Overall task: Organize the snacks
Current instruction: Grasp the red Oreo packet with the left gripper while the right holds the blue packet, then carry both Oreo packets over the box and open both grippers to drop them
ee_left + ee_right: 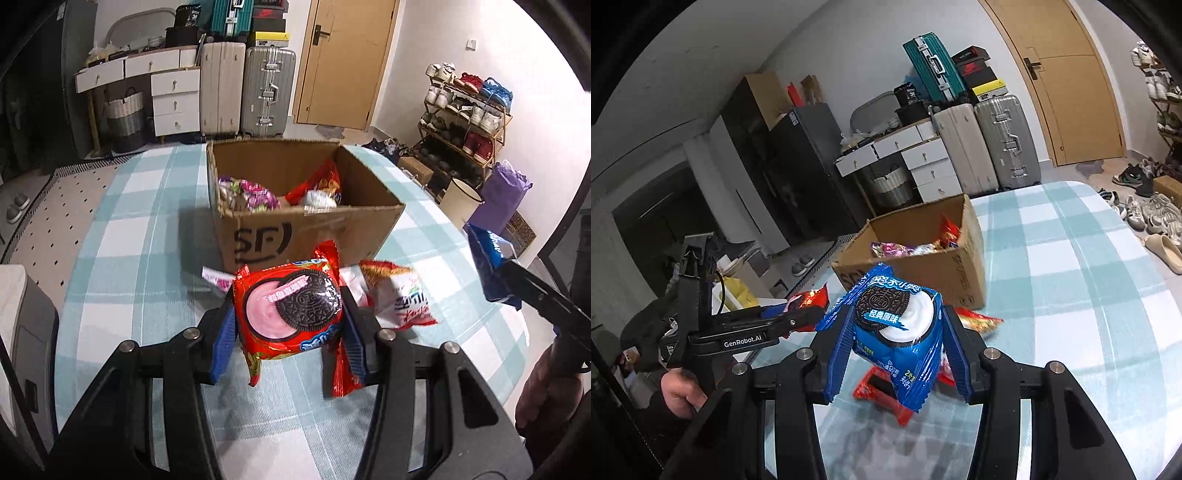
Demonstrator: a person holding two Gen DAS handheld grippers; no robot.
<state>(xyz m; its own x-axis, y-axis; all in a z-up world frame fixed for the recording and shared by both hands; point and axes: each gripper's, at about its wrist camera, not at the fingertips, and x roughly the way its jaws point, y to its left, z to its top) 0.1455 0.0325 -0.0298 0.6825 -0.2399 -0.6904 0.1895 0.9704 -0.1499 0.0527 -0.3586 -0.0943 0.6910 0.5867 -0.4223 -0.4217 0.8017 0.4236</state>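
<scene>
Two Oreo packets are held up off the counter [129,229], one in each gripper. The left gripper [288,325] has its jaws closed on the sides of a red Oreo packet [290,314], whose printed face is turned up toward the camera; its long axis runs across the jaws, and its crimped ends hang down past the fingers [223,343]. The right gripper [895,332] has its jaws clamped on a blue Oreo packet [895,325], face toward the camera, long axis running top to bottom, with the lower crimped end hanging below the fingers [838,354].

Just ahead of both pairs of jaws stands an open cardboard box [306,236] marked with black lettering. Inside it lie a purple-and-green wrapped snack [247,194] on the left and a red-and-white bag [317,188] on the right. Between the left jaws and the box, on the counter, lies a red-and-white snack bag [399,295]. Under the right jaws a small red packet [882,395] lies flat.

A blue-and-white checked cloth covers the counter. Beyond the box are suitcases [245,92], white drawers [173,99], a wooden door [343,59] and a shoe rack [465,114].
</scene>
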